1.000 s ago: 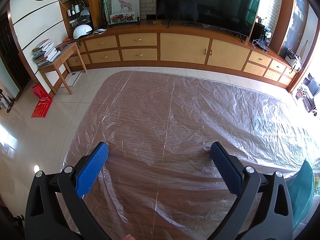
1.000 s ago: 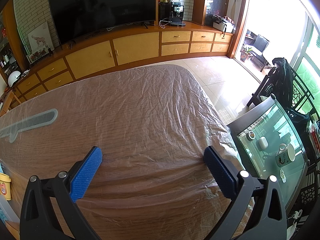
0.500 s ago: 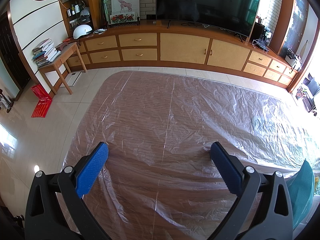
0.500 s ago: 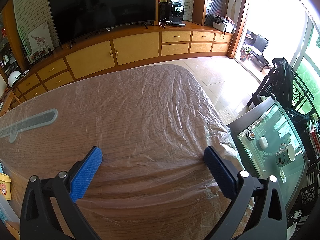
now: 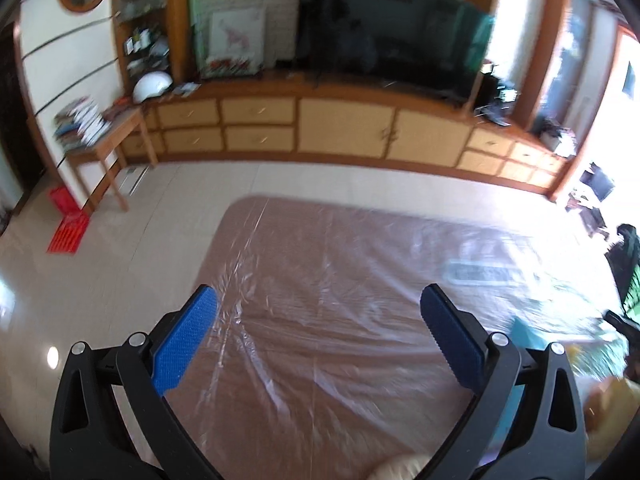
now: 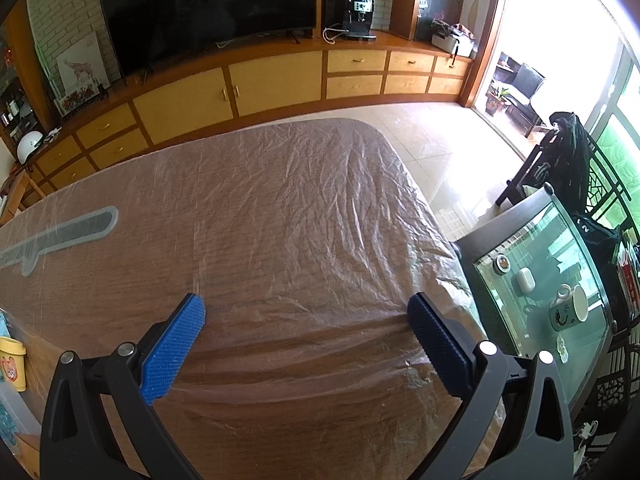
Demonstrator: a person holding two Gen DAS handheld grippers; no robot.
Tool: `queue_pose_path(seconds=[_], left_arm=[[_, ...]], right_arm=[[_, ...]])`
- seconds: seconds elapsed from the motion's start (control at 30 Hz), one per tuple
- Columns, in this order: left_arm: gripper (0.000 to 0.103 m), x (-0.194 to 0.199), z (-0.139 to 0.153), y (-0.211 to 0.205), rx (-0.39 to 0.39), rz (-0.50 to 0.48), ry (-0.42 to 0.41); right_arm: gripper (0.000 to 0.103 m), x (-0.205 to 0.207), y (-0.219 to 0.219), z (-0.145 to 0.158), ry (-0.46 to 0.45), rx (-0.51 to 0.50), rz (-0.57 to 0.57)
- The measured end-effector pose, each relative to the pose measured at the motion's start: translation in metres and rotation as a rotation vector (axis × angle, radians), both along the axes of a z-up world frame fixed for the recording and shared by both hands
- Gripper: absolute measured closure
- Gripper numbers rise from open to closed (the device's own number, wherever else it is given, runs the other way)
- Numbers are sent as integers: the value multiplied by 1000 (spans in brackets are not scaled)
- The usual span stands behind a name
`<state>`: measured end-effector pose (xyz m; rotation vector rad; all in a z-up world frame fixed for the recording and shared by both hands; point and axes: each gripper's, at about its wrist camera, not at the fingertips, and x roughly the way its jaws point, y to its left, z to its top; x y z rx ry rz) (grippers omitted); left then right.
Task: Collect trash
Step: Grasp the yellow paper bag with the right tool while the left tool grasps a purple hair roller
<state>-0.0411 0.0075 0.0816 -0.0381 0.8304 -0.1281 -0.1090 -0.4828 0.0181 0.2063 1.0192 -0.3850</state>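
Observation:
A wooden table (image 5: 328, 352) under crinkled clear plastic sheet fills both views. My left gripper (image 5: 318, 300) hangs open above its left part, nothing between the blue pads; the picture is blurred. My right gripper (image 6: 306, 308) stands open over the table's near right edge (image 6: 320, 344), also holding nothing. No loose trash shows on the sheet. A grey strip (image 6: 60, 240) lies flat under the plastic at the left, seen faintly as a pale strip (image 5: 480, 272) in the left wrist view. A fingertip (image 5: 400, 470) shows at the bottom edge.
A long wooden TV cabinet (image 6: 280, 80) with a big TV (image 6: 208, 4) lines the far wall. A glass-topped side table (image 6: 548, 280) with mugs stands right of the table. A small desk with books (image 5: 96, 136) stands at the left. A yellow cup (image 6: 12, 364) and teal items (image 5: 528, 332) sit beside the table's near edge.
The left gripper has swung back and to the right, with motion blur; more floor and the table's far edge now show. The right gripper has not moved.

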Motion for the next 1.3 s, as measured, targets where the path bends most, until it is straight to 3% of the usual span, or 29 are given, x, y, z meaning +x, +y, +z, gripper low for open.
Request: queue_pose_path(seconds=[0.17,0.23,0.33,0.53,0.63,0.73,0.87,0.97,1.1,1.3], left_arm=[[2,-58,35,-7,-53,-158,-54],[2,-92,30,-10,-29,-232,-65],[2,-137,20,-30,-2,-325,-73],[2,-202,-11,-69,-91,-533,39],[2,-212,-28,-87,-88,-575,97],[2,-212,-37,-100,-15,-561,90],[2,-207,-46,-114,39,-618,78],[2,-209,-50,-117,82,-680,72],[2,-203,-53,-120,80,-766,96],[1,-202,-55,-119,132,-774,94]], right_arm=[[4,-40,29,76,-146,-56,69],[4,-64,51,104,-194,-17,146],[4,-101,84,123,-233,41,245],[4,-138,118,103,-234,345,355],[4,-136,137,87,-184,341,355],[4,-134,139,72,-145,336,344],[4,-142,130,58,-121,349,303],[4,-147,127,53,-86,304,265],[4,-153,119,49,-85,288,204],[4,-157,103,48,-53,271,88]])
